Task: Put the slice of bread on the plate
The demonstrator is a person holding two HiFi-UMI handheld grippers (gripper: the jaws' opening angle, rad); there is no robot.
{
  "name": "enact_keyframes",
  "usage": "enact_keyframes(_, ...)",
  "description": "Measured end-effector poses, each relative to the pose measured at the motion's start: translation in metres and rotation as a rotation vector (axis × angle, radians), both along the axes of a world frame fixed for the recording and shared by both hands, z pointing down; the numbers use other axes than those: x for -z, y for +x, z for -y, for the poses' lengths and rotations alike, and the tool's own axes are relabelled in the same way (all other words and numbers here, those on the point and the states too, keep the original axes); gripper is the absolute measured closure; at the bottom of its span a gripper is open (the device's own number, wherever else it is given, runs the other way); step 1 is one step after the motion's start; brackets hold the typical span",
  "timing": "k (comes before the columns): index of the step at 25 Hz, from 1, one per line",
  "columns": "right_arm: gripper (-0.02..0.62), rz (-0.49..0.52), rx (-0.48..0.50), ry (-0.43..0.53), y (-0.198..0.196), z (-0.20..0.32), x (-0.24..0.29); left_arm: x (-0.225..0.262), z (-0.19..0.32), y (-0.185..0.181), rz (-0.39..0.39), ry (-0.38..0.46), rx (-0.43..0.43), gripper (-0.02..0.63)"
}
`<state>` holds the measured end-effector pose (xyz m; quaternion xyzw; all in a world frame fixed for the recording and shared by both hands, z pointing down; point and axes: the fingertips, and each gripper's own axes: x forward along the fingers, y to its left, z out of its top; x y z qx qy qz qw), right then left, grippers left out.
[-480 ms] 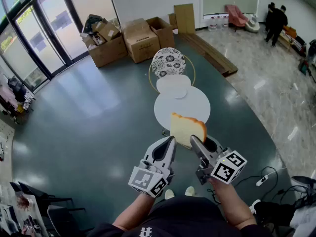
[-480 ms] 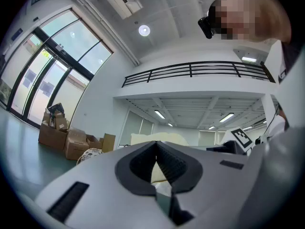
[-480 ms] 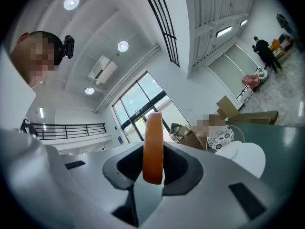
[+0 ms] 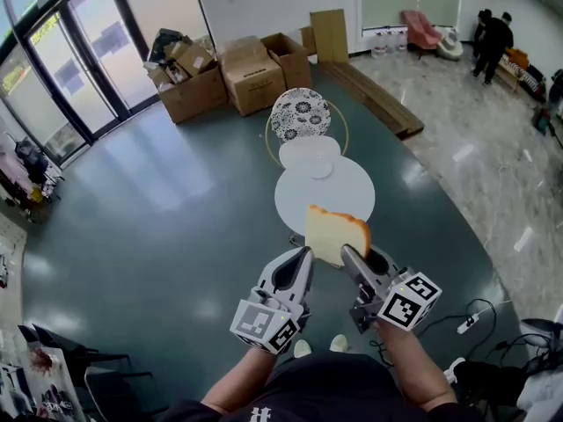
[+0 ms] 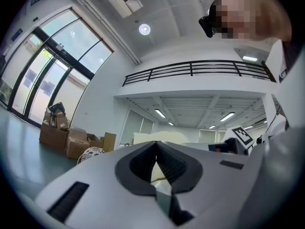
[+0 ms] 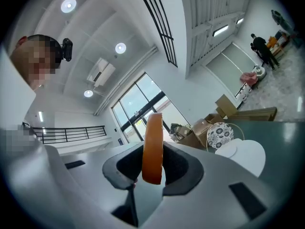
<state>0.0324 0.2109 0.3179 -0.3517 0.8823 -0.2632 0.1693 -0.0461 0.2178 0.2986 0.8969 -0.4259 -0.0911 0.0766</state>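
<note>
My right gripper (image 4: 347,255) is shut on a slice of bread (image 4: 334,230), pale with a golden-brown crust, and holds it upright on its edge above the near rim of a large white round tabletop (image 4: 345,185). In the right gripper view the crust edge of the slice of bread (image 6: 153,147) stands clamped between the jaws of the right gripper (image 6: 152,170). Just left of the bread, my left gripper (image 4: 303,253) is shut with nothing in it; in its own view the left gripper (image 5: 157,168) has its jaws meeting. A smaller white disc (image 4: 308,150), like a plate, lies at the tabletop's far edge.
A floral round piece (image 4: 300,111) in a gold hoop stands beyond the white disc. Cardboard boxes (image 4: 253,70) are stacked on the dark green floor (image 4: 158,209) farther back. Two people (image 4: 491,32) stand at the far right. Cables (image 4: 471,319) lie near my right arm.
</note>
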Motion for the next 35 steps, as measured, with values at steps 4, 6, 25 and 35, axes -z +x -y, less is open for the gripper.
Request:
enact_keyframes(4, 0.499, 0.02, 0.0, -0.006, 0.003, -0.004, 0.001, -0.001, -0.004, 0.001, 0.006, 0.002, 0.002, 0.599)
enact_keyframes(6, 0.499, 0.026, 0.001, -0.01, 0.004, -0.005, 0.002, -0.001, -0.004, 0.002, 0.008, 0.0, 0.005, 0.598)
enact_keyframes(25, 0.499, 0.06, 0.018, -0.034, 0.035, -0.014, -0.004, -0.006, -0.013, 0.033, 0.025, 0.004, 0.027, 0.598)
enact_keyframes(35, 0.499, 0.078, 0.048, -0.055, 0.052, -0.008, -0.012, -0.013, -0.009, 0.047, 0.032, -0.012, 0.06, 0.598)
